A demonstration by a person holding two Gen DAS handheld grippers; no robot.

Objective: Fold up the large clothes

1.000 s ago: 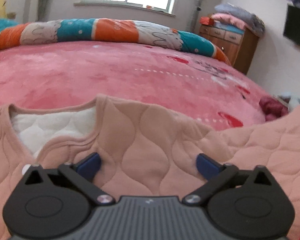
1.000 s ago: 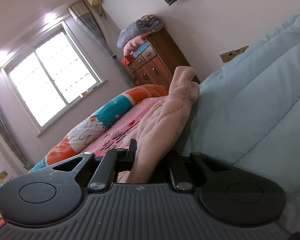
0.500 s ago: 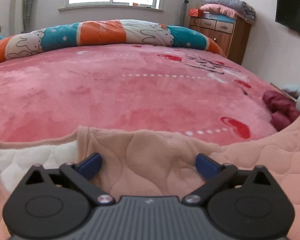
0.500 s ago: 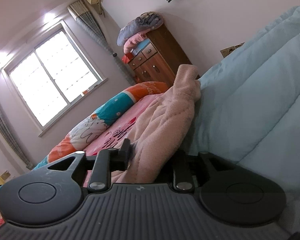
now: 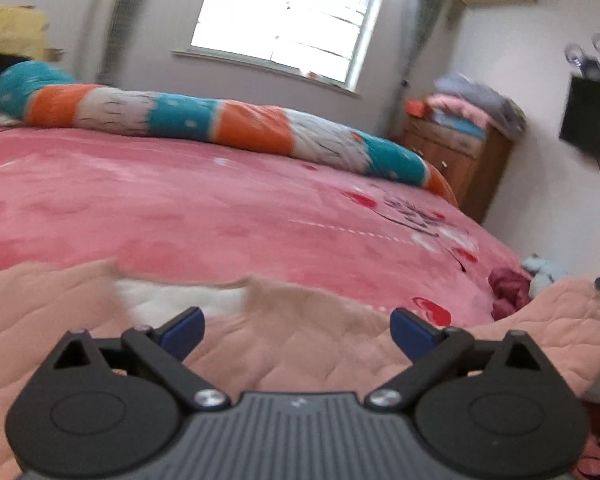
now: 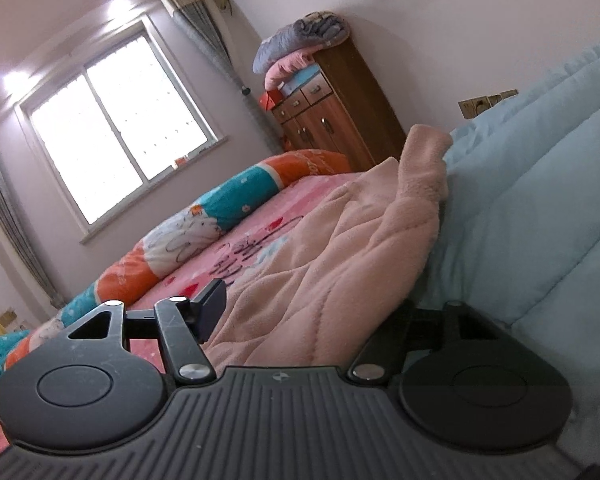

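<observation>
From the left wrist, the left gripper [image 5: 296, 332] hangs with jaws spread wide above the pink quilted garment [image 5: 284, 344] lying on the red bedspread [image 5: 220, 208], while from the right wrist the right gripper [image 6: 312, 312] is opening, the garment's fleecy fold [image 6: 340, 256] lying loose between its jaws beside a pale blue quilt [image 6: 540, 208].

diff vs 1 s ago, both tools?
The right tool let go: it was shut on the pink quilted fleece garment; its jaws are now opening, the fabric lying loose between them. The left tool pulled back from the white-lined collar, staying open. The garment stays on the pink bed cover.
</observation>
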